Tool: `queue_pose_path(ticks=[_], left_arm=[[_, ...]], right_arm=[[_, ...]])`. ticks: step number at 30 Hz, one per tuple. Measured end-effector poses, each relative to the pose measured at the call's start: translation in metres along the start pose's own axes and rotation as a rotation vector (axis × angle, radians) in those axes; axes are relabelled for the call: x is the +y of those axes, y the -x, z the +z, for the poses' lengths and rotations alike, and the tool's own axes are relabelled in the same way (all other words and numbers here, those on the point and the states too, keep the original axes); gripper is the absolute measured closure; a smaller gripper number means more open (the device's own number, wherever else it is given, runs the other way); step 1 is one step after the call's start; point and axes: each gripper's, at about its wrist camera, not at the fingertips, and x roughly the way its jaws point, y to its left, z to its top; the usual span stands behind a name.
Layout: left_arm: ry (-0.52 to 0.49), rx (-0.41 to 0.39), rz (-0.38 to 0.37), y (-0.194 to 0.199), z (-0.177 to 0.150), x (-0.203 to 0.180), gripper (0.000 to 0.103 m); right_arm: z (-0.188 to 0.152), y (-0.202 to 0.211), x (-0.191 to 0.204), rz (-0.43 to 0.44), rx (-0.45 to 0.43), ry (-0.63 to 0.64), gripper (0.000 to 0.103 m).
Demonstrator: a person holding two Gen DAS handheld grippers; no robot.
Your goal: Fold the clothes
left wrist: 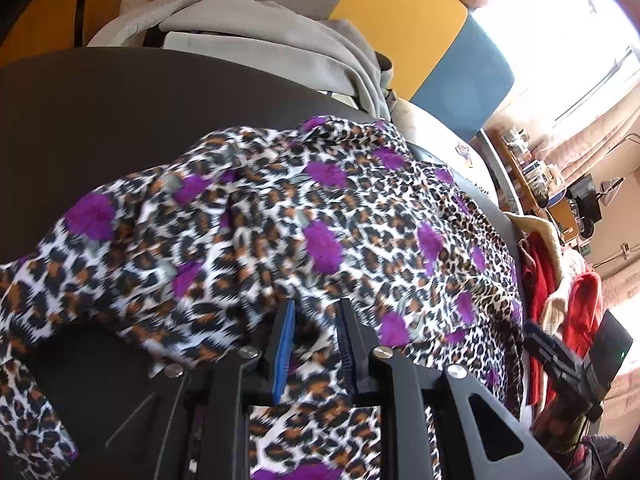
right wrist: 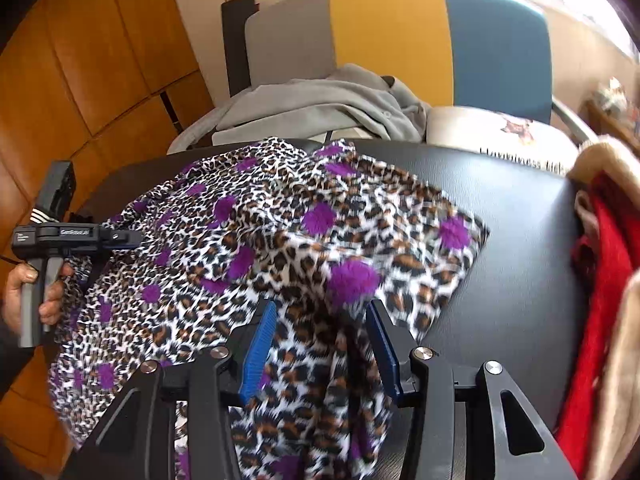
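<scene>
I see the leopard-print garment (right wrist: 280, 248) crumpled on the dark surface (right wrist: 520, 240), lying under both tools: left tool (left wrist: 314, 344) narrowly parted, right tool (right wrist: 322, 344) wider, neither gripping.

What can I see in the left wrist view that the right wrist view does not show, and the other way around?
Only the left wrist view shows the bright window and the cluttered shelf. Only the right wrist view shows the person's hand holding the left hand-held gripper and the orange panelled wall. Both show the leopard-print garment on the dark table, the grey clothes, the colourful chair and the red garment.
</scene>
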Motion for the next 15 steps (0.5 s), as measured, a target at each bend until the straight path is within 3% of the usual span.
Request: queue_pose_path(ticks=[2, 4, 6, 11, 15], left_arm=[[-0.023, -0.011, 0.037, -0.003, 0.0, -0.006, 0.083], [-0.05, -0.026, 0.079, -0.004, -0.001, -0.013, 0.103], [-0.065, -0.03, 0.094, -0.001, -0.003, -0.015, 0.103], [-0.039, -0.031, 0.094, 0.013, -0.005, 0.0, 0.103], [-0.015, 0.017, 0.067, 0.013, -0.01, 0.015, 0.102]], right_arm=[[-0.007, 0.0, 0.0, 0.008, 0.009, -0.005, 0.054], [-0.014, -0.002, 0.001, 0.022, 0.032, -0.002, 0.054], [-0.022, -0.003, -0.002, 0.027, 0.062, 0.008, 0.053], [-0.033, -0.001, -0.02, -0.065, 0.106, 0.009, 0.053], [-0.035, 0.006, -0.027, -0.039, 0.094, -0.023, 0.053]])
